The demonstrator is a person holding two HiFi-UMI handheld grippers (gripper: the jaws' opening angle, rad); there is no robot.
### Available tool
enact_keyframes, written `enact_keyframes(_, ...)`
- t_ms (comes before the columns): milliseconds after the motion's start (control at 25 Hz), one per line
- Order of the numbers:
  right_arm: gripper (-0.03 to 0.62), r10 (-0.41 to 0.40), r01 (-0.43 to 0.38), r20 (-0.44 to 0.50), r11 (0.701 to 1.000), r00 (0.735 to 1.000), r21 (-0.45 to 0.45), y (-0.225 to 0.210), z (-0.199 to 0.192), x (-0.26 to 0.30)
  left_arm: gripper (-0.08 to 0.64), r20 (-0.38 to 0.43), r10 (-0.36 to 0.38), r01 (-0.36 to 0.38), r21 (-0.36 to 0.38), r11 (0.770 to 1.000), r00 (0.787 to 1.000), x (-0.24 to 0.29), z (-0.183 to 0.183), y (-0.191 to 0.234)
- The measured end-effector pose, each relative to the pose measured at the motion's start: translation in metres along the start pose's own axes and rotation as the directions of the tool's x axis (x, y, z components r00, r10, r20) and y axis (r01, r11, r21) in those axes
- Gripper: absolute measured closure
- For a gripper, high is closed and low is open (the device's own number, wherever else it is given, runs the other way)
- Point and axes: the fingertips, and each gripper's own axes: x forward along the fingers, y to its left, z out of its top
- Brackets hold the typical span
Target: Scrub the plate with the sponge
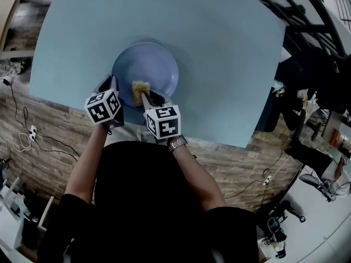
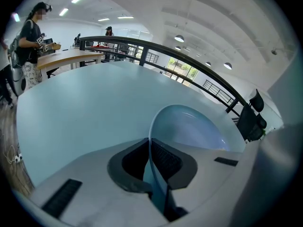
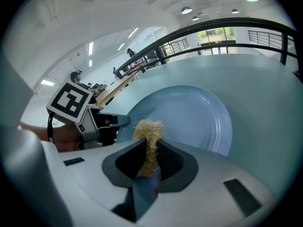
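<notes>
From the head view, I am looking steeply down at a pale blue plate lying on the light blue worktop, near the edge closest to me. My left tongs are sitting at the plate's near-left rim, and my right tongs are reaching in over the near side with a yellowish sponge at their tip. The sponge is resting over the plate's inner surface.

In the left gripper view, my left tongs are pinching the plate's rim. The thin edge is running straight down between the two dark pads, which are pressing it from both sides. The rest of the plate is curving away to the right over the worktop. Far behind, a person is standing by another long table.

In the right gripper view, my right tongs are squeezing the sponge – its fibrous top is sticking up above the pads, over the plate's near-left part. The left tongs, with their marker cube, are holding the rim just beside it.
</notes>
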Motion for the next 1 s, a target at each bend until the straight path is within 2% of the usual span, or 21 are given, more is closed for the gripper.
enact_keyframes(1000, 0.523, -0.065, 0.064, 0.016, 0.996, 0.998, 0.061, -0.046, -0.005, -0.026, 0.552, -0.001, -0.001, 0.001, 0.015, 1.000, 1.000, 0.000, -0.002, 0.000)
